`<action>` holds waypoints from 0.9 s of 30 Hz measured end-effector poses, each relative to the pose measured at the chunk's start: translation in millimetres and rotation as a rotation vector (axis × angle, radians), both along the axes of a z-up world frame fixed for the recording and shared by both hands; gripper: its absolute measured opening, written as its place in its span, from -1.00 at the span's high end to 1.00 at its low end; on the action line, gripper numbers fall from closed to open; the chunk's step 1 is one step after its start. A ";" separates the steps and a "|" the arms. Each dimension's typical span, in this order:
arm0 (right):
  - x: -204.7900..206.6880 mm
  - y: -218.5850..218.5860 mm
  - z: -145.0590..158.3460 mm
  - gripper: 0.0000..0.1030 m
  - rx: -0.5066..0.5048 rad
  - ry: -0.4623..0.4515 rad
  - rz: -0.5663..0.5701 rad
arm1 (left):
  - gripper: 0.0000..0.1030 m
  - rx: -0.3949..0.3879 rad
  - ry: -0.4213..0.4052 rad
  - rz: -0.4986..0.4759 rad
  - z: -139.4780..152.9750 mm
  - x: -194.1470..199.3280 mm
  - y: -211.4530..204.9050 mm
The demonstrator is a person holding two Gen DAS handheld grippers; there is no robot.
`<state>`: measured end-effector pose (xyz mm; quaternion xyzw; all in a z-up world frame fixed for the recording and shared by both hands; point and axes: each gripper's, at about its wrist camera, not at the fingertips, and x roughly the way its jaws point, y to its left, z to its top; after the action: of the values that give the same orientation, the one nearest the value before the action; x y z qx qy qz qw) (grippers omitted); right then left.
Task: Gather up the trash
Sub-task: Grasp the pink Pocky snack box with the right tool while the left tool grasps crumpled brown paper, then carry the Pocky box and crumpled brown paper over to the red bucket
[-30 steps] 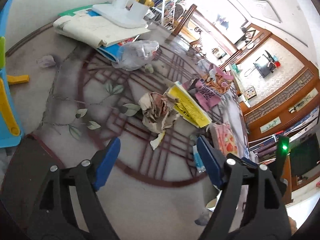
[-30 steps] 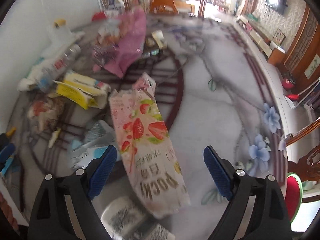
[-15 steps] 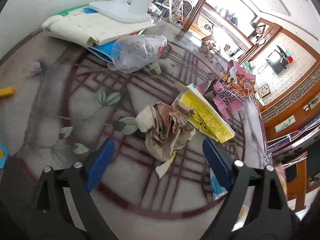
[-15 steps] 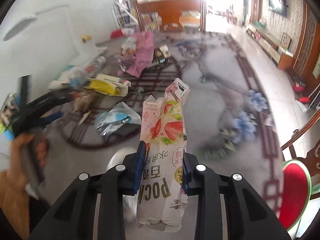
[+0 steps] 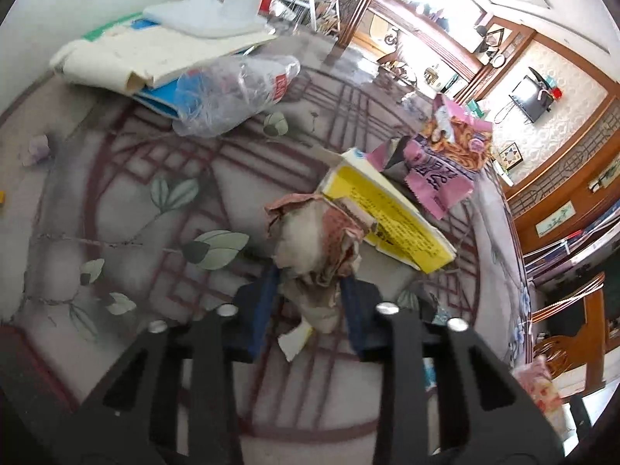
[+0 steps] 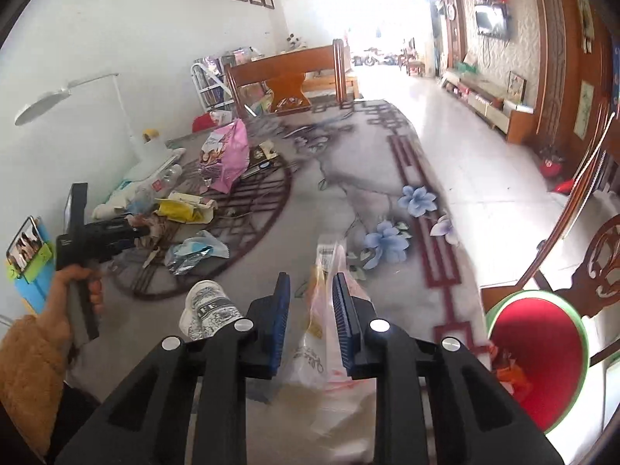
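Observation:
A crumpled brown and pink paper wad (image 5: 317,255) lies on the patterned rug, touching a yellow box (image 5: 387,217). My left gripper (image 5: 310,306) has the wad between its blue pads; its jaws are closing and the pads press on the paper. The right wrist view shows that same left gripper (image 6: 116,234) low over the litter pile, held by a hand (image 6: 77,283). My right gripper (image 6: 312,317) is closing too, pads pinching a strawberry-print snack bag (image 6: 321,333) that hangs above the rug. A red bin with a green rim (image 6: 538,356) stands just right of it.
On the rug lie a crushed plastic bottle (image 5: 232,93), a pink snack bag (image 5: 438,170), a silver-blue wrapper (image 6: 193,252) and a printed paper cup (image 6: 209,310). Books and a white lamp base (image 5: 217,11) sit by the wall. A wooden chair (image 6: 604,263) stands at the right.
My left gripper came forward over the paper wad and its jaws closed on it. My right gripper closed on the strawberry bag, lifted it and swung towards the red bin.

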<state>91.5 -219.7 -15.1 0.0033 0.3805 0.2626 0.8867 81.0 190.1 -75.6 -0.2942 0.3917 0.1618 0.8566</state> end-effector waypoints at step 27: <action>14.9 24.3 -48.3 -0.55 -0.208 0.149 0.020 | 0.48 -0.083 -0.130 -0.200 39.3 -51.0 -68.8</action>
<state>106.4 -195.4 -63.4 -0.0732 0.4705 0.2294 0.8489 30.0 121.3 -36.3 -0.2986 0.3689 0.0400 0.8793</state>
